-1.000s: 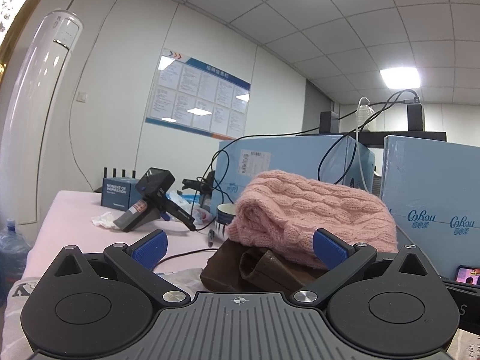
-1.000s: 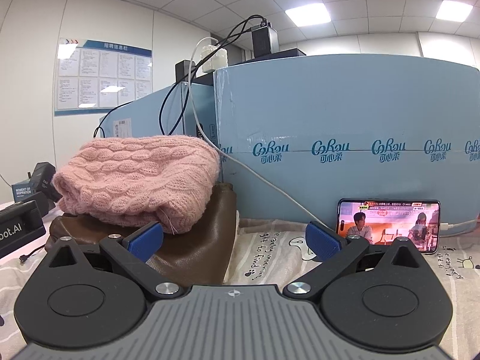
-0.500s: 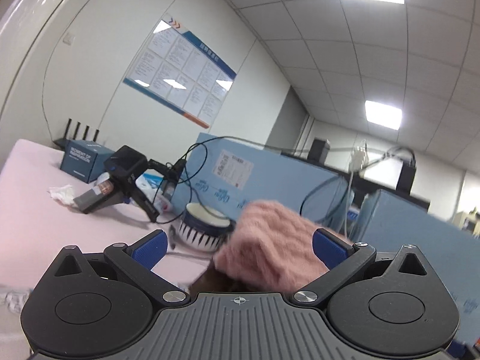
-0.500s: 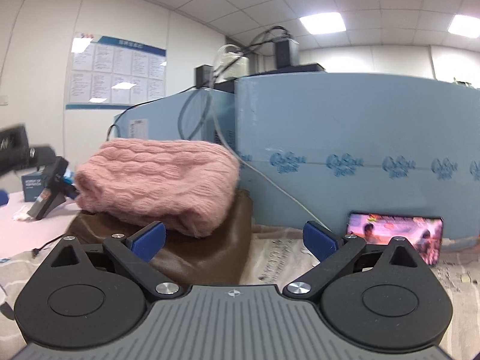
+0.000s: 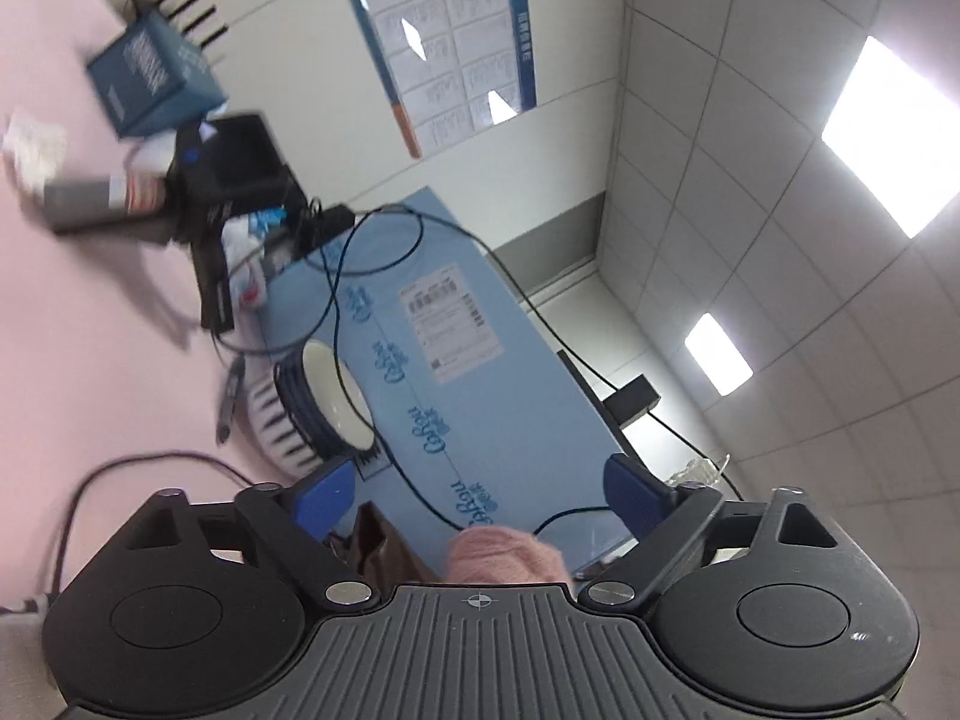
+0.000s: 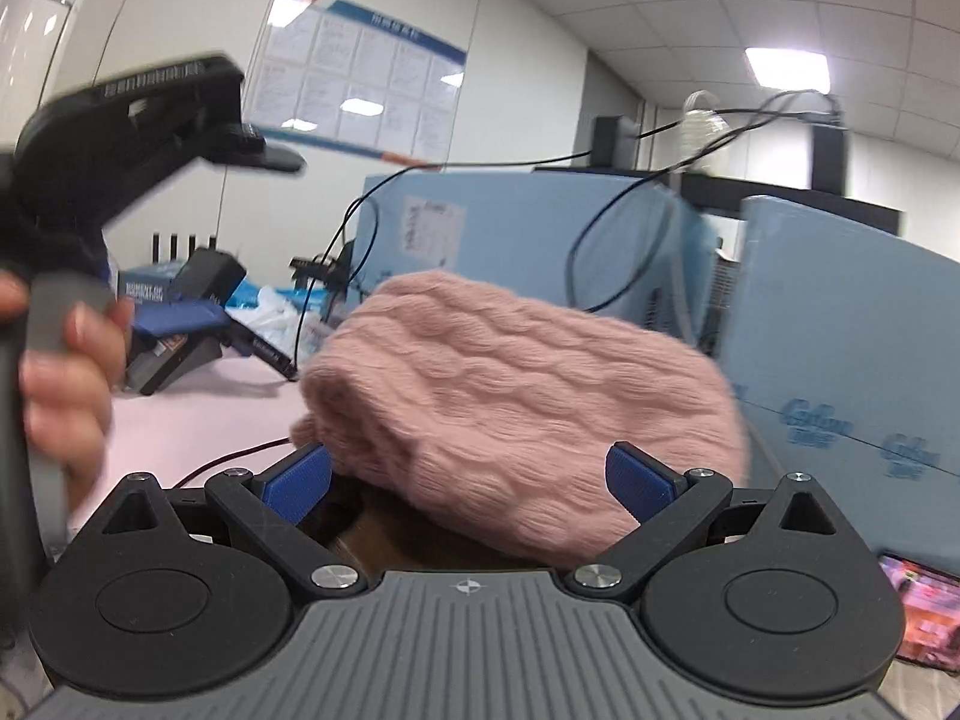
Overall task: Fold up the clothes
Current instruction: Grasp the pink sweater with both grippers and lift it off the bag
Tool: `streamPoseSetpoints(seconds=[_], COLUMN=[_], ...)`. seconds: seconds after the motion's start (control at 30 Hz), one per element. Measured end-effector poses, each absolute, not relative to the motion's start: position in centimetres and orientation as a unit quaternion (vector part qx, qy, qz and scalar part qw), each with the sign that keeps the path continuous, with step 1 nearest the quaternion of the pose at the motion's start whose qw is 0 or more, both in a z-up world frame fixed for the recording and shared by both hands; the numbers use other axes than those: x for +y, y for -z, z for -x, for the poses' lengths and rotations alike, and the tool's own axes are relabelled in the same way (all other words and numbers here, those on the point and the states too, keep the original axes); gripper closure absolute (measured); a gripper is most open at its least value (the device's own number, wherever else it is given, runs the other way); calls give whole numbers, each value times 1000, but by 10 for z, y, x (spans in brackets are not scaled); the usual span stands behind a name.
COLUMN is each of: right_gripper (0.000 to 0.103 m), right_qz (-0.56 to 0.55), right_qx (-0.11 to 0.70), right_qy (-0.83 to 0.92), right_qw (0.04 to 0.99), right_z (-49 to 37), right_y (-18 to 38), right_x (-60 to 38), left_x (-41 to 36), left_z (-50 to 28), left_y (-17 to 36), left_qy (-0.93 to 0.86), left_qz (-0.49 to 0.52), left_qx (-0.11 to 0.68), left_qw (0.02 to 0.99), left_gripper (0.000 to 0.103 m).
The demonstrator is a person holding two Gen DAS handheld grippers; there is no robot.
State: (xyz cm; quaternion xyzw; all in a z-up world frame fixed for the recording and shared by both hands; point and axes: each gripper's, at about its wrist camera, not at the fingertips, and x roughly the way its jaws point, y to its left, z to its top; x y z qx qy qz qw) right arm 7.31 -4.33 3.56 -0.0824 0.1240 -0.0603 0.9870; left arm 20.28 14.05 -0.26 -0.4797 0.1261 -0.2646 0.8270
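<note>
- The right gripper [image 6: 468, 483] has a ribbed grey body, black arms and blue ridged pads; its jaws stand wide apart with nothing clamped, the pink sweater just beyond them.
- The left gripper [image 5: 480, 489], built the same, is also spread wide and empty, and its view is rolled sharply sideways.
- A pale pink table [image 5: 90, 312] runs left and far.
- Flat blue cardboard boxes [image 6: 840, 372] with printed lettering stand behind the clothes.
- The sweater [image 6: 516, 396] is a chunky cable knit, folded into a rounded bundle, lying on a brown smooth garment [image 6: 384, 546] that is mostly hidden.
- From the left view only a fuzzy pink edge [image 5: 510, 555] shows.
- A hand [image 6: 66, 384] is blurred at the left edge.
- A striped round bowl [image 5: 312, 402] sits beside a box.
- A phone [image 6: 918, 612] is cut off at the near right.
</note>
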Motion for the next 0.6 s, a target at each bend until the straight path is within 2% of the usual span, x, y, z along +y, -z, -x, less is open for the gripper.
streamPoseSetpoints(seconds=[0.07,0.1,0.17,0.23,0.3,0.33,0.37,0.43,0.6], right_gripper=[3,4,14,17,33,53,68,78,84], right_qz=[99,105,100,81,61,49,36,1,-41], right_qx=[129,131,132,127,114,105,96,81,50], right_qy=[60,61,71,83,93,98,101,98,107], right_qw=[985,984,984,985,987,988,990,992,992], right_z=[-90,-98,-114,-124,-126,-126,-124,-115,-95], right_y=[-31,-28,-25,-25,-26,-27,-29,-34,-48], right_x=[-37,-36,-35,-40,-47,-51,-56,-67,-90], left_x=[140,140,139,137,131,127,123,115,94], left_z=[-215,-221,-229,-233,-232,-231,-227,-219,-202], left_y=[17,24,33,37,37,35,32,25,14], left_qy=[276,281,289,294,313,324,334,344,338], left_qz=[485,490,506,512,501,492,479,448,364], left_qx=[155,167,185,195,200,200,196,190,160], left_qw=[816,808,792,783,782,783,788,803,853], left_gripper=[30,31,35,35,35,35,35,35,35])
